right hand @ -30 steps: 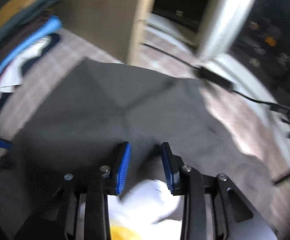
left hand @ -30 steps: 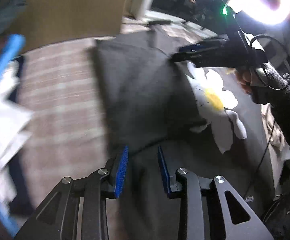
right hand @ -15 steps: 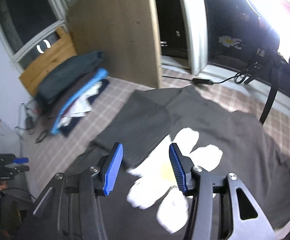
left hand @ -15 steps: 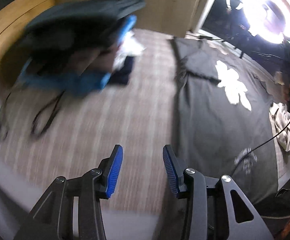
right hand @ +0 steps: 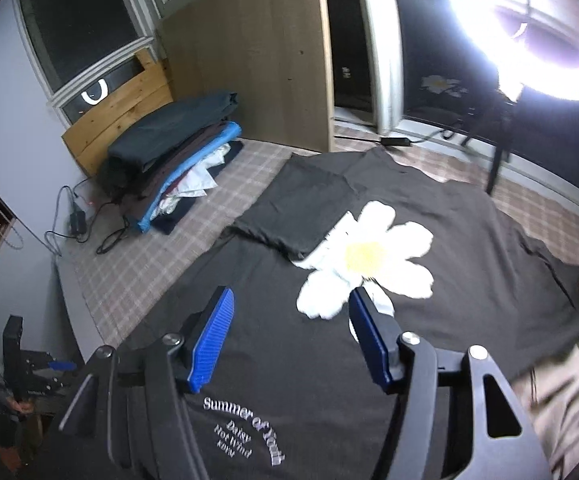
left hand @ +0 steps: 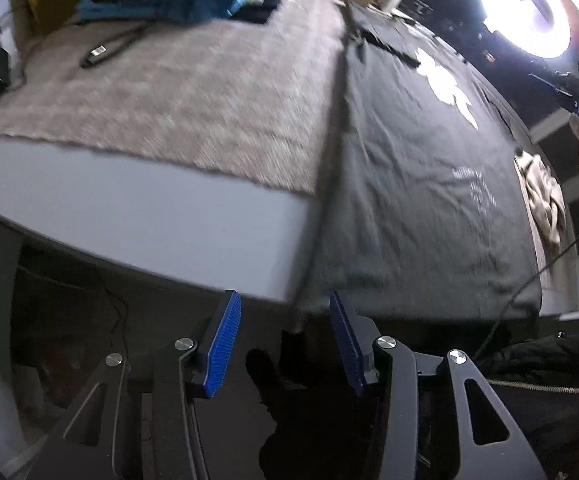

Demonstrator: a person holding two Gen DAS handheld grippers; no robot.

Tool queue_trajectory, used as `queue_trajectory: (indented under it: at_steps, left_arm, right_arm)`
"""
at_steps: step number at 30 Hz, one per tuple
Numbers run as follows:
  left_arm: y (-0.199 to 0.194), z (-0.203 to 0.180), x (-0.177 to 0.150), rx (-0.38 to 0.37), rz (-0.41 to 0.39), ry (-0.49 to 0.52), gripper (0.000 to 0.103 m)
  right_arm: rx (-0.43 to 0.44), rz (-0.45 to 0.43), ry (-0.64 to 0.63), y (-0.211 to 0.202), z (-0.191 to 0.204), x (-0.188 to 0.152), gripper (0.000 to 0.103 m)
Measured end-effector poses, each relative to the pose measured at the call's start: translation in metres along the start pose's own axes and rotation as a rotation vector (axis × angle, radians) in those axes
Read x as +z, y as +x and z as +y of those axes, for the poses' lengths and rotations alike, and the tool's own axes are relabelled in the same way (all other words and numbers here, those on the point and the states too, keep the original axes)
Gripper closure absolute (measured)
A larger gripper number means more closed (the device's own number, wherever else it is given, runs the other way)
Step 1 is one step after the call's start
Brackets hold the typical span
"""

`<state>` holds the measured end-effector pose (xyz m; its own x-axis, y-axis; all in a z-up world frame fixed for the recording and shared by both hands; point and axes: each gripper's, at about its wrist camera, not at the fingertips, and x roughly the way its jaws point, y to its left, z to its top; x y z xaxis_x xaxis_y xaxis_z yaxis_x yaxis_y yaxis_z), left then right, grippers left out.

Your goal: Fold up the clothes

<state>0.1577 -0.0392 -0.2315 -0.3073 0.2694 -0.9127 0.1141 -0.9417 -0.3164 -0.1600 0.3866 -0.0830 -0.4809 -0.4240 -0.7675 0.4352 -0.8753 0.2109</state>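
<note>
Checked bedspread (right hand: 141, 280) carries our black daisy T-shirt (right hand: 369, 320), hem toward us; the left hand-held gripper (left hand: 285, 340) hangs nearest its lower-left corner and the right hand-held gripper (right hand: 289, 332) hovers mid-shirt, both just opening, empty.

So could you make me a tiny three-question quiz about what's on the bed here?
1. True or false: one sleeve of the dark T-shirt is folded in over the body.
2. What is printed on the T-shirt's middle? A) a star B) a white daisy C) a car
3. Fill in: the stack of folded clothes sits against the wooden ____.

Key: 1 true, the sleeve beside the stack. 2 B. 3 headboard.
</note>
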Motion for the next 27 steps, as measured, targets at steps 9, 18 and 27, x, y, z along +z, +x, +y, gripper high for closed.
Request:
queue_trajectory:
  at_steps: [9, 18, 27]
  left_arm:
    - [0.025, 0.005, -0.008, -0.106, 0.013, -0.004, 0.059]
    - [0.03, 0.005, -0.012, -0.129, 0.007, -0.053, 0.065]
    - [0.015, -0.011, -0.014, -0.129, -0.057, -0.079, 0.094]
  right_arm:
    - [-0.065, 0.024, -0.056, -0.008, 0.068, -0.028, 0.044]
    - [-0.126, 0.056, -0.078, 0.065, 0.116, 0.044, 0.038]
    - [-0.178, 0.207, 0.051, 0.233, 0.093, 0.135, 0.037]
